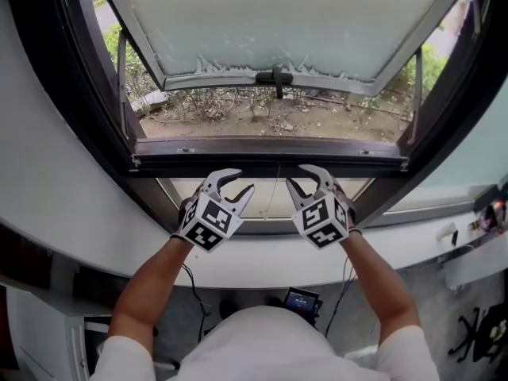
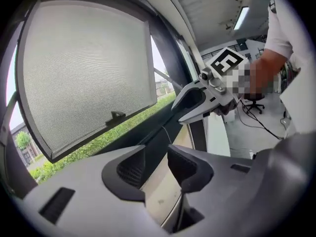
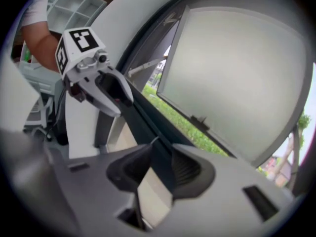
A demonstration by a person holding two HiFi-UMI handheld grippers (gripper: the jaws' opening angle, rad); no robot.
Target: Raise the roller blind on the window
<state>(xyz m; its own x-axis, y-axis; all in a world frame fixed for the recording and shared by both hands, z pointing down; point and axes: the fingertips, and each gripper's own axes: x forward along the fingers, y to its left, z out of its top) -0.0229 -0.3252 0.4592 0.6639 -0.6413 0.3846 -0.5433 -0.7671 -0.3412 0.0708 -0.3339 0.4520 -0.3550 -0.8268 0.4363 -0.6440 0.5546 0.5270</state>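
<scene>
**Two grippers at the lower pane.** We count two grippers, one per hand, each carrying one marker cube. The left gripper (image 1: 246, 179) and the right gripper (image 1: 295, 175) hang side by side, near but apart, with their tips turned toward each other. One thin cord (image 1: 277, 189) runs down in the gap between them.

In the left gripper view its jaws stand spread, and only the beige blind (image 2: 163, 191) shows through the gap. In the right gripper view the jaws are likewise spread, with beige sheet and dark frame edge behind them. Neither gripper pinches anything.

The blind (image 1: 184, 187) covers the lower pane, under the one dark crossbar (image 1: 270, 155) and directly behind both grippers.

Above the crossbar, one sash (image 1: 278, 22) swings outward on two stays (image 1: 121, 78) (image 1: 416, 86) and carries one handle (image 1: 275, 78) at its lower edge. Open air lies between that edge and the crossbar. White wall (image 1: 63, 189) flanks the frame on both sides.
</scene>
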